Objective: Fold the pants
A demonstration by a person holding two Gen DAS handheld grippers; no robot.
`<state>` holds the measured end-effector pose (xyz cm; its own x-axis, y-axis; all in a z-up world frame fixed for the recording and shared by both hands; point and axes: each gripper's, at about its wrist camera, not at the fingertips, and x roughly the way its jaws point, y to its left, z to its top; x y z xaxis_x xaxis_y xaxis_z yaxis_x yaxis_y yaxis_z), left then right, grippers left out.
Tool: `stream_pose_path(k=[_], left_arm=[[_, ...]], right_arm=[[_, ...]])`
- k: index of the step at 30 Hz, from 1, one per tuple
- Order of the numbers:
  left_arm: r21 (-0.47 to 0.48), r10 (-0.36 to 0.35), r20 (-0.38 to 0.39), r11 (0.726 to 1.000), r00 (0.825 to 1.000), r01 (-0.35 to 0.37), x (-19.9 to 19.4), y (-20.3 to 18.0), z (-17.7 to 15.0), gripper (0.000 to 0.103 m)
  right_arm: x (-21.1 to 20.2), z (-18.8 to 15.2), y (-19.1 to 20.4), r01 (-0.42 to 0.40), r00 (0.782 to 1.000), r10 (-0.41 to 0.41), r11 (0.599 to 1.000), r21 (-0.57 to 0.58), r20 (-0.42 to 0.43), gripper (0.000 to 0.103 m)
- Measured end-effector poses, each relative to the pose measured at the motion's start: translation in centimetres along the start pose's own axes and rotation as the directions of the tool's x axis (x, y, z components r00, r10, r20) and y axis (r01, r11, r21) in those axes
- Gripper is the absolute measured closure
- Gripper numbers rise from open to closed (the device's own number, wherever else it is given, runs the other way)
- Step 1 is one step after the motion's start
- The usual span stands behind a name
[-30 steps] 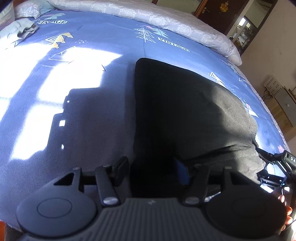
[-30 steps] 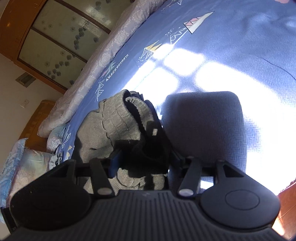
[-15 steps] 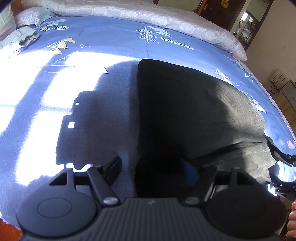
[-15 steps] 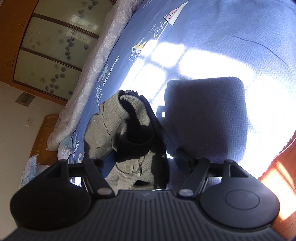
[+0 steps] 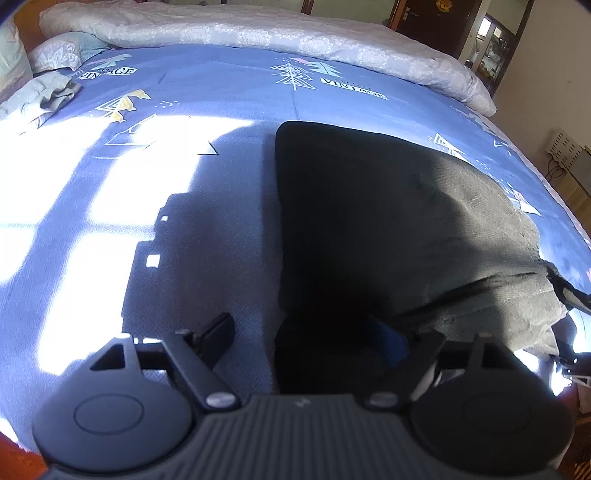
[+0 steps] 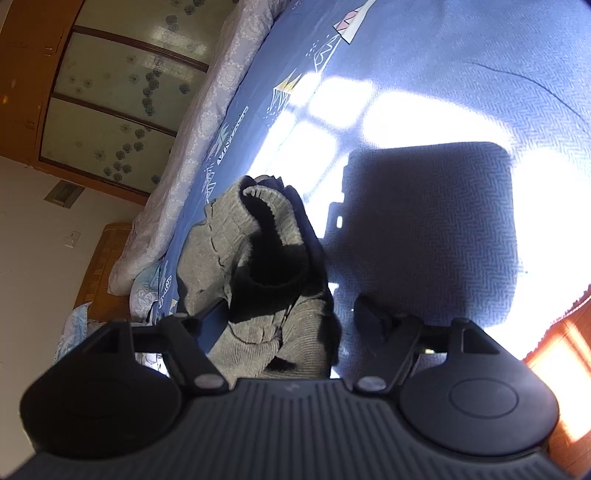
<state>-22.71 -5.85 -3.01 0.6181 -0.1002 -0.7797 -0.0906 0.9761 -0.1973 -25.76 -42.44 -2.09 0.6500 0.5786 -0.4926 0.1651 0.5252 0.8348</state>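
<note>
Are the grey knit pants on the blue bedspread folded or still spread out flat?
Folded: the grey knit pants lie doubled, one layer edge crossing another, ribbed end bunched.

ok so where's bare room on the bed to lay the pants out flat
Bare sheet lies left of the pants, from the sunlit patch up to the rolled quilt. It is crowded along the right bed edge, where the pants bunch.

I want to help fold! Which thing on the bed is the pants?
Look at the big bed with the blue sheet printed with little trees. The pants are the large grey knitted cloth lying on its near right part, just ahead of the left hand-held gripper. Nothing else there is as dark or woolly; the small pale cloth is crumpled far off by the pillow.
</note>
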Motion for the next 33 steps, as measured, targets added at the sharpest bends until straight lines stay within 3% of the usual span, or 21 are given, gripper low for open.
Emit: stream_pose_path(k=[11,33], left_arm=[[0.0,0.001,0.012,1.0,1.0,-0.001,-0.09,0.05,-0.23,0.021],[-0.002,0.008,0.015,1.0,1.0,-0.008,0.11,0.15,-0.21,0.013]], right_arm=[[-0.24,0.25,-0.1,-0.02,1.0,0.02,1.0,-0.009,-0.008,0.019],[-0.23,0.17,-0.14,-0.031,1.0,0.031,1.0,0.001,-0.004,0.018]])
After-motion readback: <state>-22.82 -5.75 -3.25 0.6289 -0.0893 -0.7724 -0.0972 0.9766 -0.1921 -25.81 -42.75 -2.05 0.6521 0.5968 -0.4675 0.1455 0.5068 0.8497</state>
